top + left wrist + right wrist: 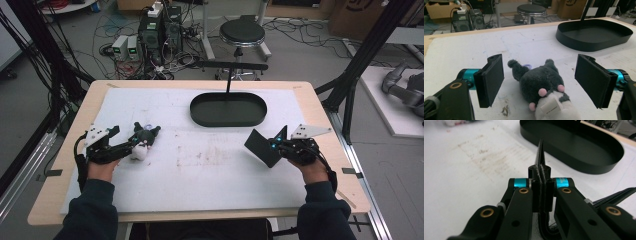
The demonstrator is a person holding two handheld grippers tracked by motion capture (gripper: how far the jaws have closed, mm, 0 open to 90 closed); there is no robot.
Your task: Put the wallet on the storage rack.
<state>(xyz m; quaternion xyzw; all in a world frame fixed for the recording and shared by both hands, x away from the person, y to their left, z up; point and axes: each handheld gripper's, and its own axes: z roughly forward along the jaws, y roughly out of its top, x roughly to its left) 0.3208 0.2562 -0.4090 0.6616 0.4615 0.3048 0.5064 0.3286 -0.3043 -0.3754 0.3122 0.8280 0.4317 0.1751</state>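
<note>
My left gripper sits with jaws wide apart around a grey plush toy near the tabletop's left edge. My right gripper pinches a thin black sheet near the right edge.

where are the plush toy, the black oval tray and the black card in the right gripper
plush toy (544,80): left gripper view, on its dark grey back
black oval tray (200,114): high view, on its left rim
black card (262,145): high view, on its flat face
</note>
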